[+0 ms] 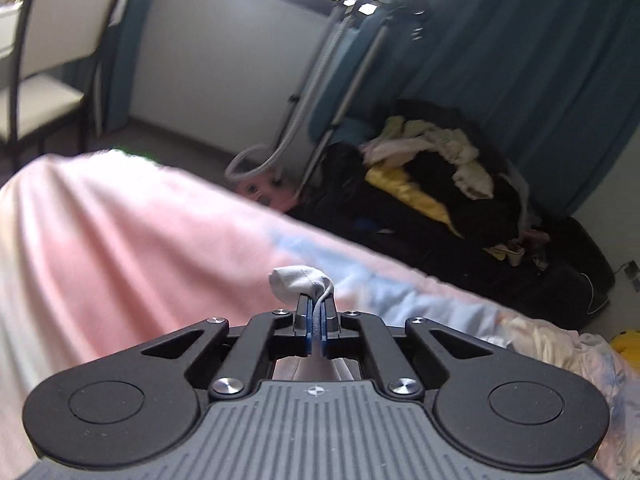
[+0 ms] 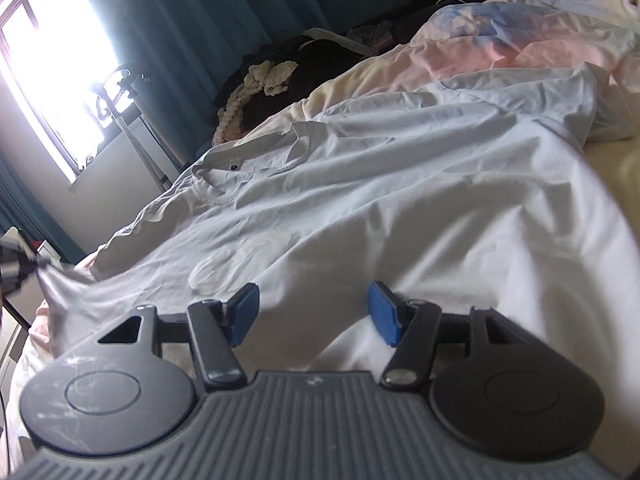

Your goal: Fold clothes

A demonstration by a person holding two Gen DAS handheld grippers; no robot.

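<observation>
The pale grey T-shirt (image 2: 360, 184) lies spread over the bed's pink-and-blue duvet (image 2: 532, 40), front up w/ neckline (image 2: 224, 188) toward the window side, wrinkled but mostly flat; no fold visible in the body. One corner of the shirt, at its window-side edge, is drawn up into a peak (image 2: 60, 280). The left gripper (image 1: 316, 312) is clamped on a bunched bit of grey cloth (image 1: 298, 282), likely that corner. The right gripper (image 2: 316, 312) hovers low over the shirt's near part, jaws wide apart, holding nothing. So I'd say folding is at the stage of taking hold of an edge; all folds seem yet to be made. A heap of other clothes (image 1: 432, 168) sits beyond the shirt, by the teal curtain (image 1: 540, 60), unfolded.
</observation>
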